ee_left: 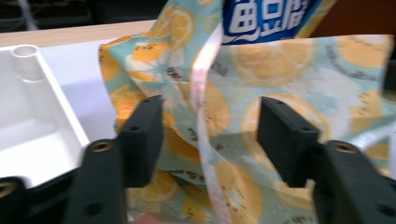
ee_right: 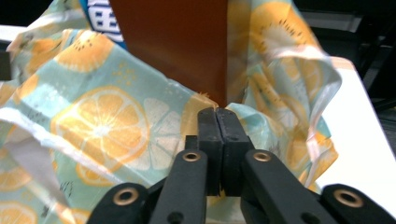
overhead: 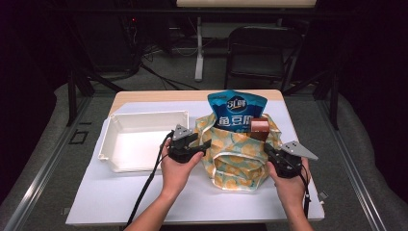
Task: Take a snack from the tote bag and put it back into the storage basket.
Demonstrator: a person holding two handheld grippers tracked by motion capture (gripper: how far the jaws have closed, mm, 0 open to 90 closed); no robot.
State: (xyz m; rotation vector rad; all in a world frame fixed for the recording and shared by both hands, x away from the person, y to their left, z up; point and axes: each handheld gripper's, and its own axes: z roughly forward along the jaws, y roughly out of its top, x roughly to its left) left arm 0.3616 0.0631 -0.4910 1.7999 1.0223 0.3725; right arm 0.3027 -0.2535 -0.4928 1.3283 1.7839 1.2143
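A cloth bag [overhead: 235, 161] printed with orange and lemon slices stands at the middle of the table. A blue snack pouch [overhead: 235, 108] and a brown box [overhead: 260, 128] stick out of its top. My left gripper [overhead: 203, 144] is open at the bag's left side. In the left gripper view the bag [ee_left: 280, 70] and a pale strap [ee_left: 203, 93] lie between the left gripper's [ee_left: 210, 121] spread jaws, with the pouch [ee_left: 266, 18] above. My right gripper [overhead: 267, 149] is shut on the bag's right rim. The right gripper's [ee_right: 217, 112] jaws pinch the cloth [ee_right: 102, 116] just below the brown box [ee_right: 177, 42].
An empty white tray [overhead: 139, 117] lies left of the bag, with its rim [ee_left: 60, 109] close beside my left gripper. A white sheet [overhead: 120, 192] covers most of the wooden table. A dark folding chair [overhead: 262, 48] stands beyond the far edge.
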